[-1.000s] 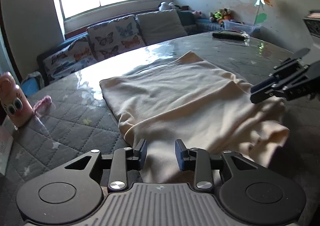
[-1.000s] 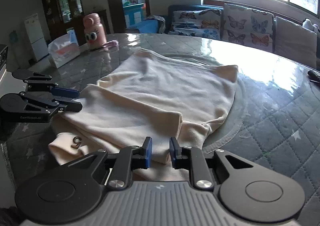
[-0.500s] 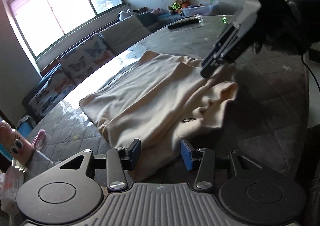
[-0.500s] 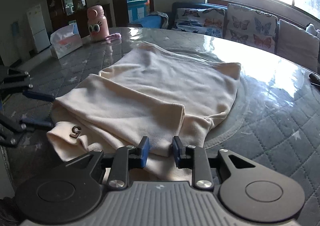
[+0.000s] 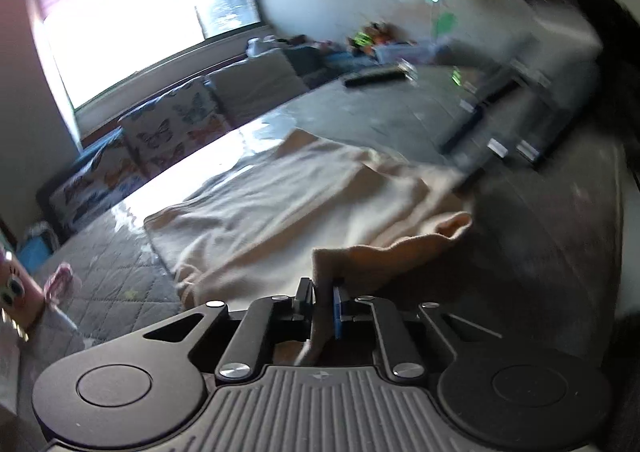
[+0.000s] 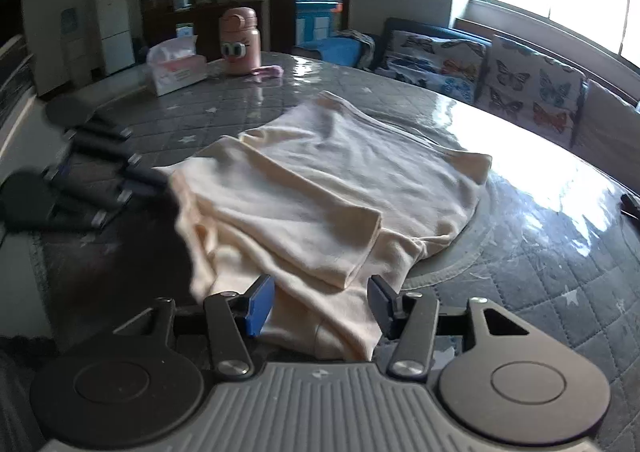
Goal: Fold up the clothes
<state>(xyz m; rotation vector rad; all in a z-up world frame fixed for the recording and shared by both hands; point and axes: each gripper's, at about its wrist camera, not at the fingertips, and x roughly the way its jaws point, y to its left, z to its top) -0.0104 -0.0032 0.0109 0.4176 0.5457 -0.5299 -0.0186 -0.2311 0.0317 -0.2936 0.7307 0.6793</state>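
Observation:
A cream garment (image 5: 304, 196) lies partly folded on the round grey quilted table (image 5: 120, 276). My left gripper (image 5: 322, 304) is shut on the garment's near edge, with cloth pinched between its jaws. In the right wrist view the garment (image 6: 320, 192) shows a sleeve folded across its middle. My right gripper (image 6: 320, 302) is open, with the garment's near hem lying between its jaws. The left gripper shows blurred at the garment's left side (image 6: 92, 188), and the right gripper shows blurred at the far right of the left wrist view (image 5: 516, 124).
A pink cartoon bottle (image 6: 239, 42) and a tissue box (image 6: 176, 68) stand at the table's far left. A black remote (image 5: 374, 78) lies at the far side. A sofa with butterfly cushions (image 6: 500, 68) runs under the window.
My left gripper has closed on the garment's edge. My right gripper has opened wider and sits over the near hem. Both hands have shifted; the views are blurred.

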